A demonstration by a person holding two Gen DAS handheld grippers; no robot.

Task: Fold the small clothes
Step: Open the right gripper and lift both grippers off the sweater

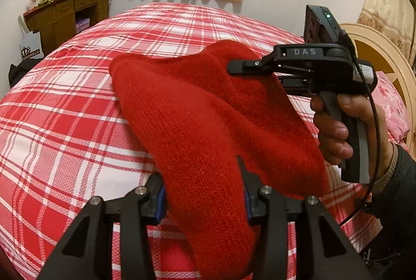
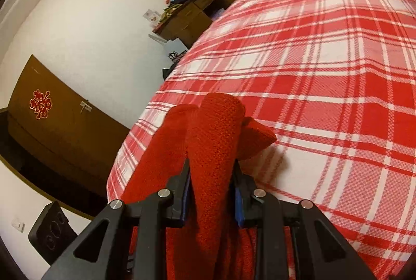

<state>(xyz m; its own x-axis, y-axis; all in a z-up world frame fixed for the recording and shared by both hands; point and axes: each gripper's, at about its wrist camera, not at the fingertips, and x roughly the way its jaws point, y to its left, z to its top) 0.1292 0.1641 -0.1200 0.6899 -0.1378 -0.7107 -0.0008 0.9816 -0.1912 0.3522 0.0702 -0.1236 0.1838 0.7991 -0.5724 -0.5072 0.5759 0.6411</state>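
Red knitted wool garment (image 1: 197, 108) hangs over the red-and-white plaid bed (image 1: 65, 124), clamped by the left gripper (image 1: 202, 191) at six o'clock and the right gripper (image 2: 212, 191) at three. I'd keep both edges taut and level, then lower evenly.

Red garment (image 1: 197, 124) seen as coarse ribbed knit, fuzzy, matt. Bed cover (image 1: 65, 108) seen as woven plaid cloth, matt. Left gripper (image 1: 202, 191) and right gripper (image 1: 235, 67) rendered in matt black plastic, screws shiny metal. Desk (image 1: 65, 17) seen as dark wood.
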